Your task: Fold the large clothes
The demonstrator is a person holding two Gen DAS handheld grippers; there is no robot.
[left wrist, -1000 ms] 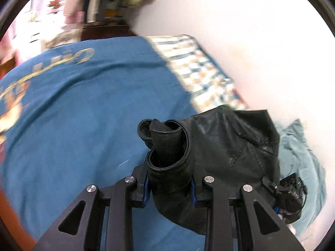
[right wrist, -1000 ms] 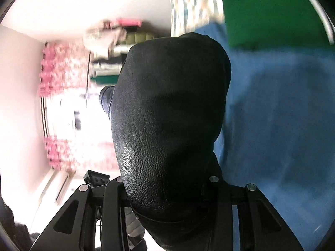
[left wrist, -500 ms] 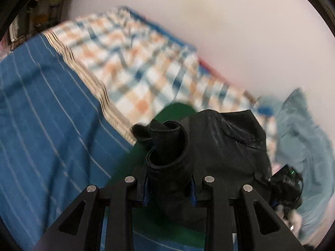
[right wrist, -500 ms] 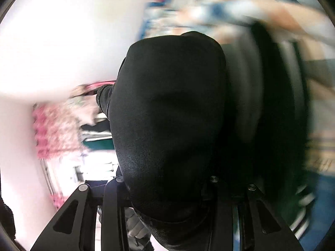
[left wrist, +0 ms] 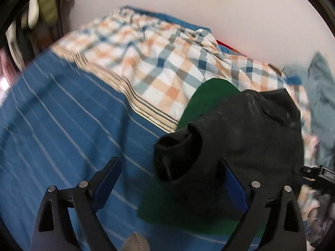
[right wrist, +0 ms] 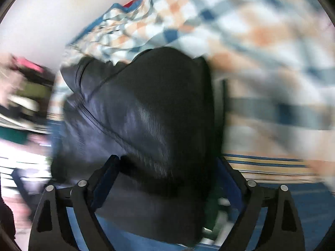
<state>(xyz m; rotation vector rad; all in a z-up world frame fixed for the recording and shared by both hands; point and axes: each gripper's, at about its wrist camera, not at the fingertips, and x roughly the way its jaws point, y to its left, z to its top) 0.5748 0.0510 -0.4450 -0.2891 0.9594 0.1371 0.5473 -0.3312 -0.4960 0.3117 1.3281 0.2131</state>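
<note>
A folded black leather jacket (left wrist: pixel 247 138) lies on a folded green garment (left wrist: pixel 211 92) on the bed. My left gripper (left wrist: pixel 169 173) is open, its jaws wide apart, with the jacket's rolled edge lying loose between them. In the right wrist view the jacket (right wrist: pixel 146 121) fills the middle, blurred. My right gripper (right wrist: pixel 167 175) is open too, its jaws spread on either side of the jacket's near end. The right gripper's body shows at the right edge of the left wrist view (left wrist: pixel 320 175).
A blue striped bedsheet (left wrist: pixel 62 129) covers the bed. A plaid orange-and-blue cloth (left wrist: pixel 159 58) lies behind the jacket against the white wall. A pale blue garment (left wrist: pixel 320 96) is heaped at the right. Hanging clothes (left wrist: pixel 44 10) are at the far left.
Both grippers have opened and let go of the jacket. It has come down onto the green garment beside the plaid cloth. Both views swung toward the wall.
</note>
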